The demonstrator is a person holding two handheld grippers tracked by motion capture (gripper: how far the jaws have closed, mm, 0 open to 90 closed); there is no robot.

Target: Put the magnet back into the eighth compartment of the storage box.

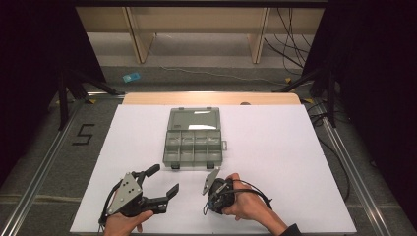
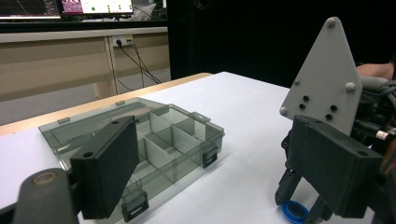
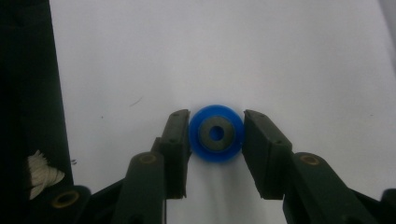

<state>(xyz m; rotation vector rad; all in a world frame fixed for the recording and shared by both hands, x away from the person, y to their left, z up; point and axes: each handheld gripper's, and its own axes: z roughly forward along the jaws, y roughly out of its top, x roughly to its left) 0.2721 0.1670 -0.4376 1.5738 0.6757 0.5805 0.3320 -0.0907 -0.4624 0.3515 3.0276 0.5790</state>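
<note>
Landmark: the smoky grey clear plastic compartment box (image 1: 193, 142), lid open, mid white worktop (image 1: 275, 162). Near-left of the box we see the left gripper (image 1: 164, 181), jaws spread wide, empty. Near-right of the box, right gripper (image 3: 215, 140) points down, jaws straddling the small blue plastic ring with dark centre (image 3: 216, 133): one jaw touching or nearly, the other a sliver off. Ring lies flat, no long axis. We judge the right hand nearer; bare worktop all round, box compartments open.
</note>
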